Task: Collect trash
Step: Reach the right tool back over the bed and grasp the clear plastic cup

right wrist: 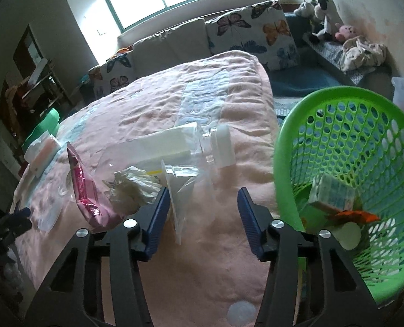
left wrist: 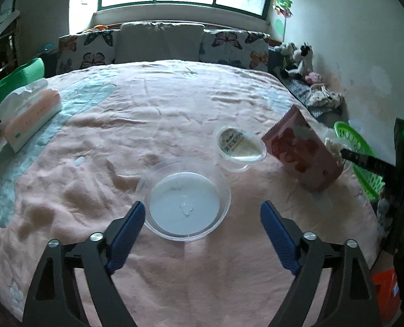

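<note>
In the left wrist view my left gripper [left wrist: 202, 212] is open over the pink bedspread, its fingers either side of a clear round plastic lid [left wrist: 184, 203]. Beyond it lie a small clear cup with a printed label [left wrist: 240, 147] and a pink snack bag [left wrist: 303, 152]. In the right wrist view my right gripper [right wrist: 203, 199] is open, with a clear plastic bag [right wrist: 183, 190] and a clear bottle with a white cap [right wrist: 213, 147] between and ahead of its fingers. A crumpled tissue [right wrist: 133, 188] and the pink bag [right wrist: 84, 188] lie left. A green mesh basket [right wrist: 283, 150] holding some trash stands right.
A tissue pack [left wrist: 30, 114] lies at the bed's far left by a green object [left wrist: 14, 81]. Butterfly cushions [left wrist: 229, 46] line the head of the bed under the window. Stuffed toys [left wrist: 297, 60] sit on a shelf by the right wall. The basket also shows in the left view [left wrist: 362, 150].
</note>
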Action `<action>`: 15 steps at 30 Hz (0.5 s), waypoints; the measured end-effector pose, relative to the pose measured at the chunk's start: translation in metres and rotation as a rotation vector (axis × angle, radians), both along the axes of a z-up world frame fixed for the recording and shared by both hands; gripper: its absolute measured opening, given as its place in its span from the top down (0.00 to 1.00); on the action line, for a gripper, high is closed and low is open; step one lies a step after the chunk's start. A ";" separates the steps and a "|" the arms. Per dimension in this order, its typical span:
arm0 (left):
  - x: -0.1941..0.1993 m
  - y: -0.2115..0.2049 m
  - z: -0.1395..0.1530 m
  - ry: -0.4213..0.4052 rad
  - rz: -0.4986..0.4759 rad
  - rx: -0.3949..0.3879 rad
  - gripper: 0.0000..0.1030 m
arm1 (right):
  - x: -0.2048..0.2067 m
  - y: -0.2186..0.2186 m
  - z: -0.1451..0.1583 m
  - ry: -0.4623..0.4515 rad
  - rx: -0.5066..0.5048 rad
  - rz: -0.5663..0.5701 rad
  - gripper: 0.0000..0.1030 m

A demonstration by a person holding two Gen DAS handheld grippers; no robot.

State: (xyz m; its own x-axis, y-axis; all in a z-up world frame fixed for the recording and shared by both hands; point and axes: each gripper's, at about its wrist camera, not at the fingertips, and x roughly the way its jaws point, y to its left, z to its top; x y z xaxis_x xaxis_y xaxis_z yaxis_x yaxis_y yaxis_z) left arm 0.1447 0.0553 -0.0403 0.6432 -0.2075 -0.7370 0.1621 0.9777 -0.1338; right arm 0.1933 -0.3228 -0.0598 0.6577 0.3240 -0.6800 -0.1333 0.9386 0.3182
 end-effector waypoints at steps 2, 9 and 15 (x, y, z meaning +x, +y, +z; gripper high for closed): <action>0.005 -0.002 -0.005 0.011 -0.009 0.017 0.14 | 0.001 0.001 -0.001 0.004 0.004 0.004 0.54; 0.022 -0.001 -0.018 0.054 -0.018 0.036 0.11 | 0.002 0.002 -0.001 0.007 0.002 0.010 0.68; 0.034 0.002 -0.025 0.068 -0.025 0.046 0.10 | 0.002 0.002 0.000 -0.001 -0.007 0.007 0.71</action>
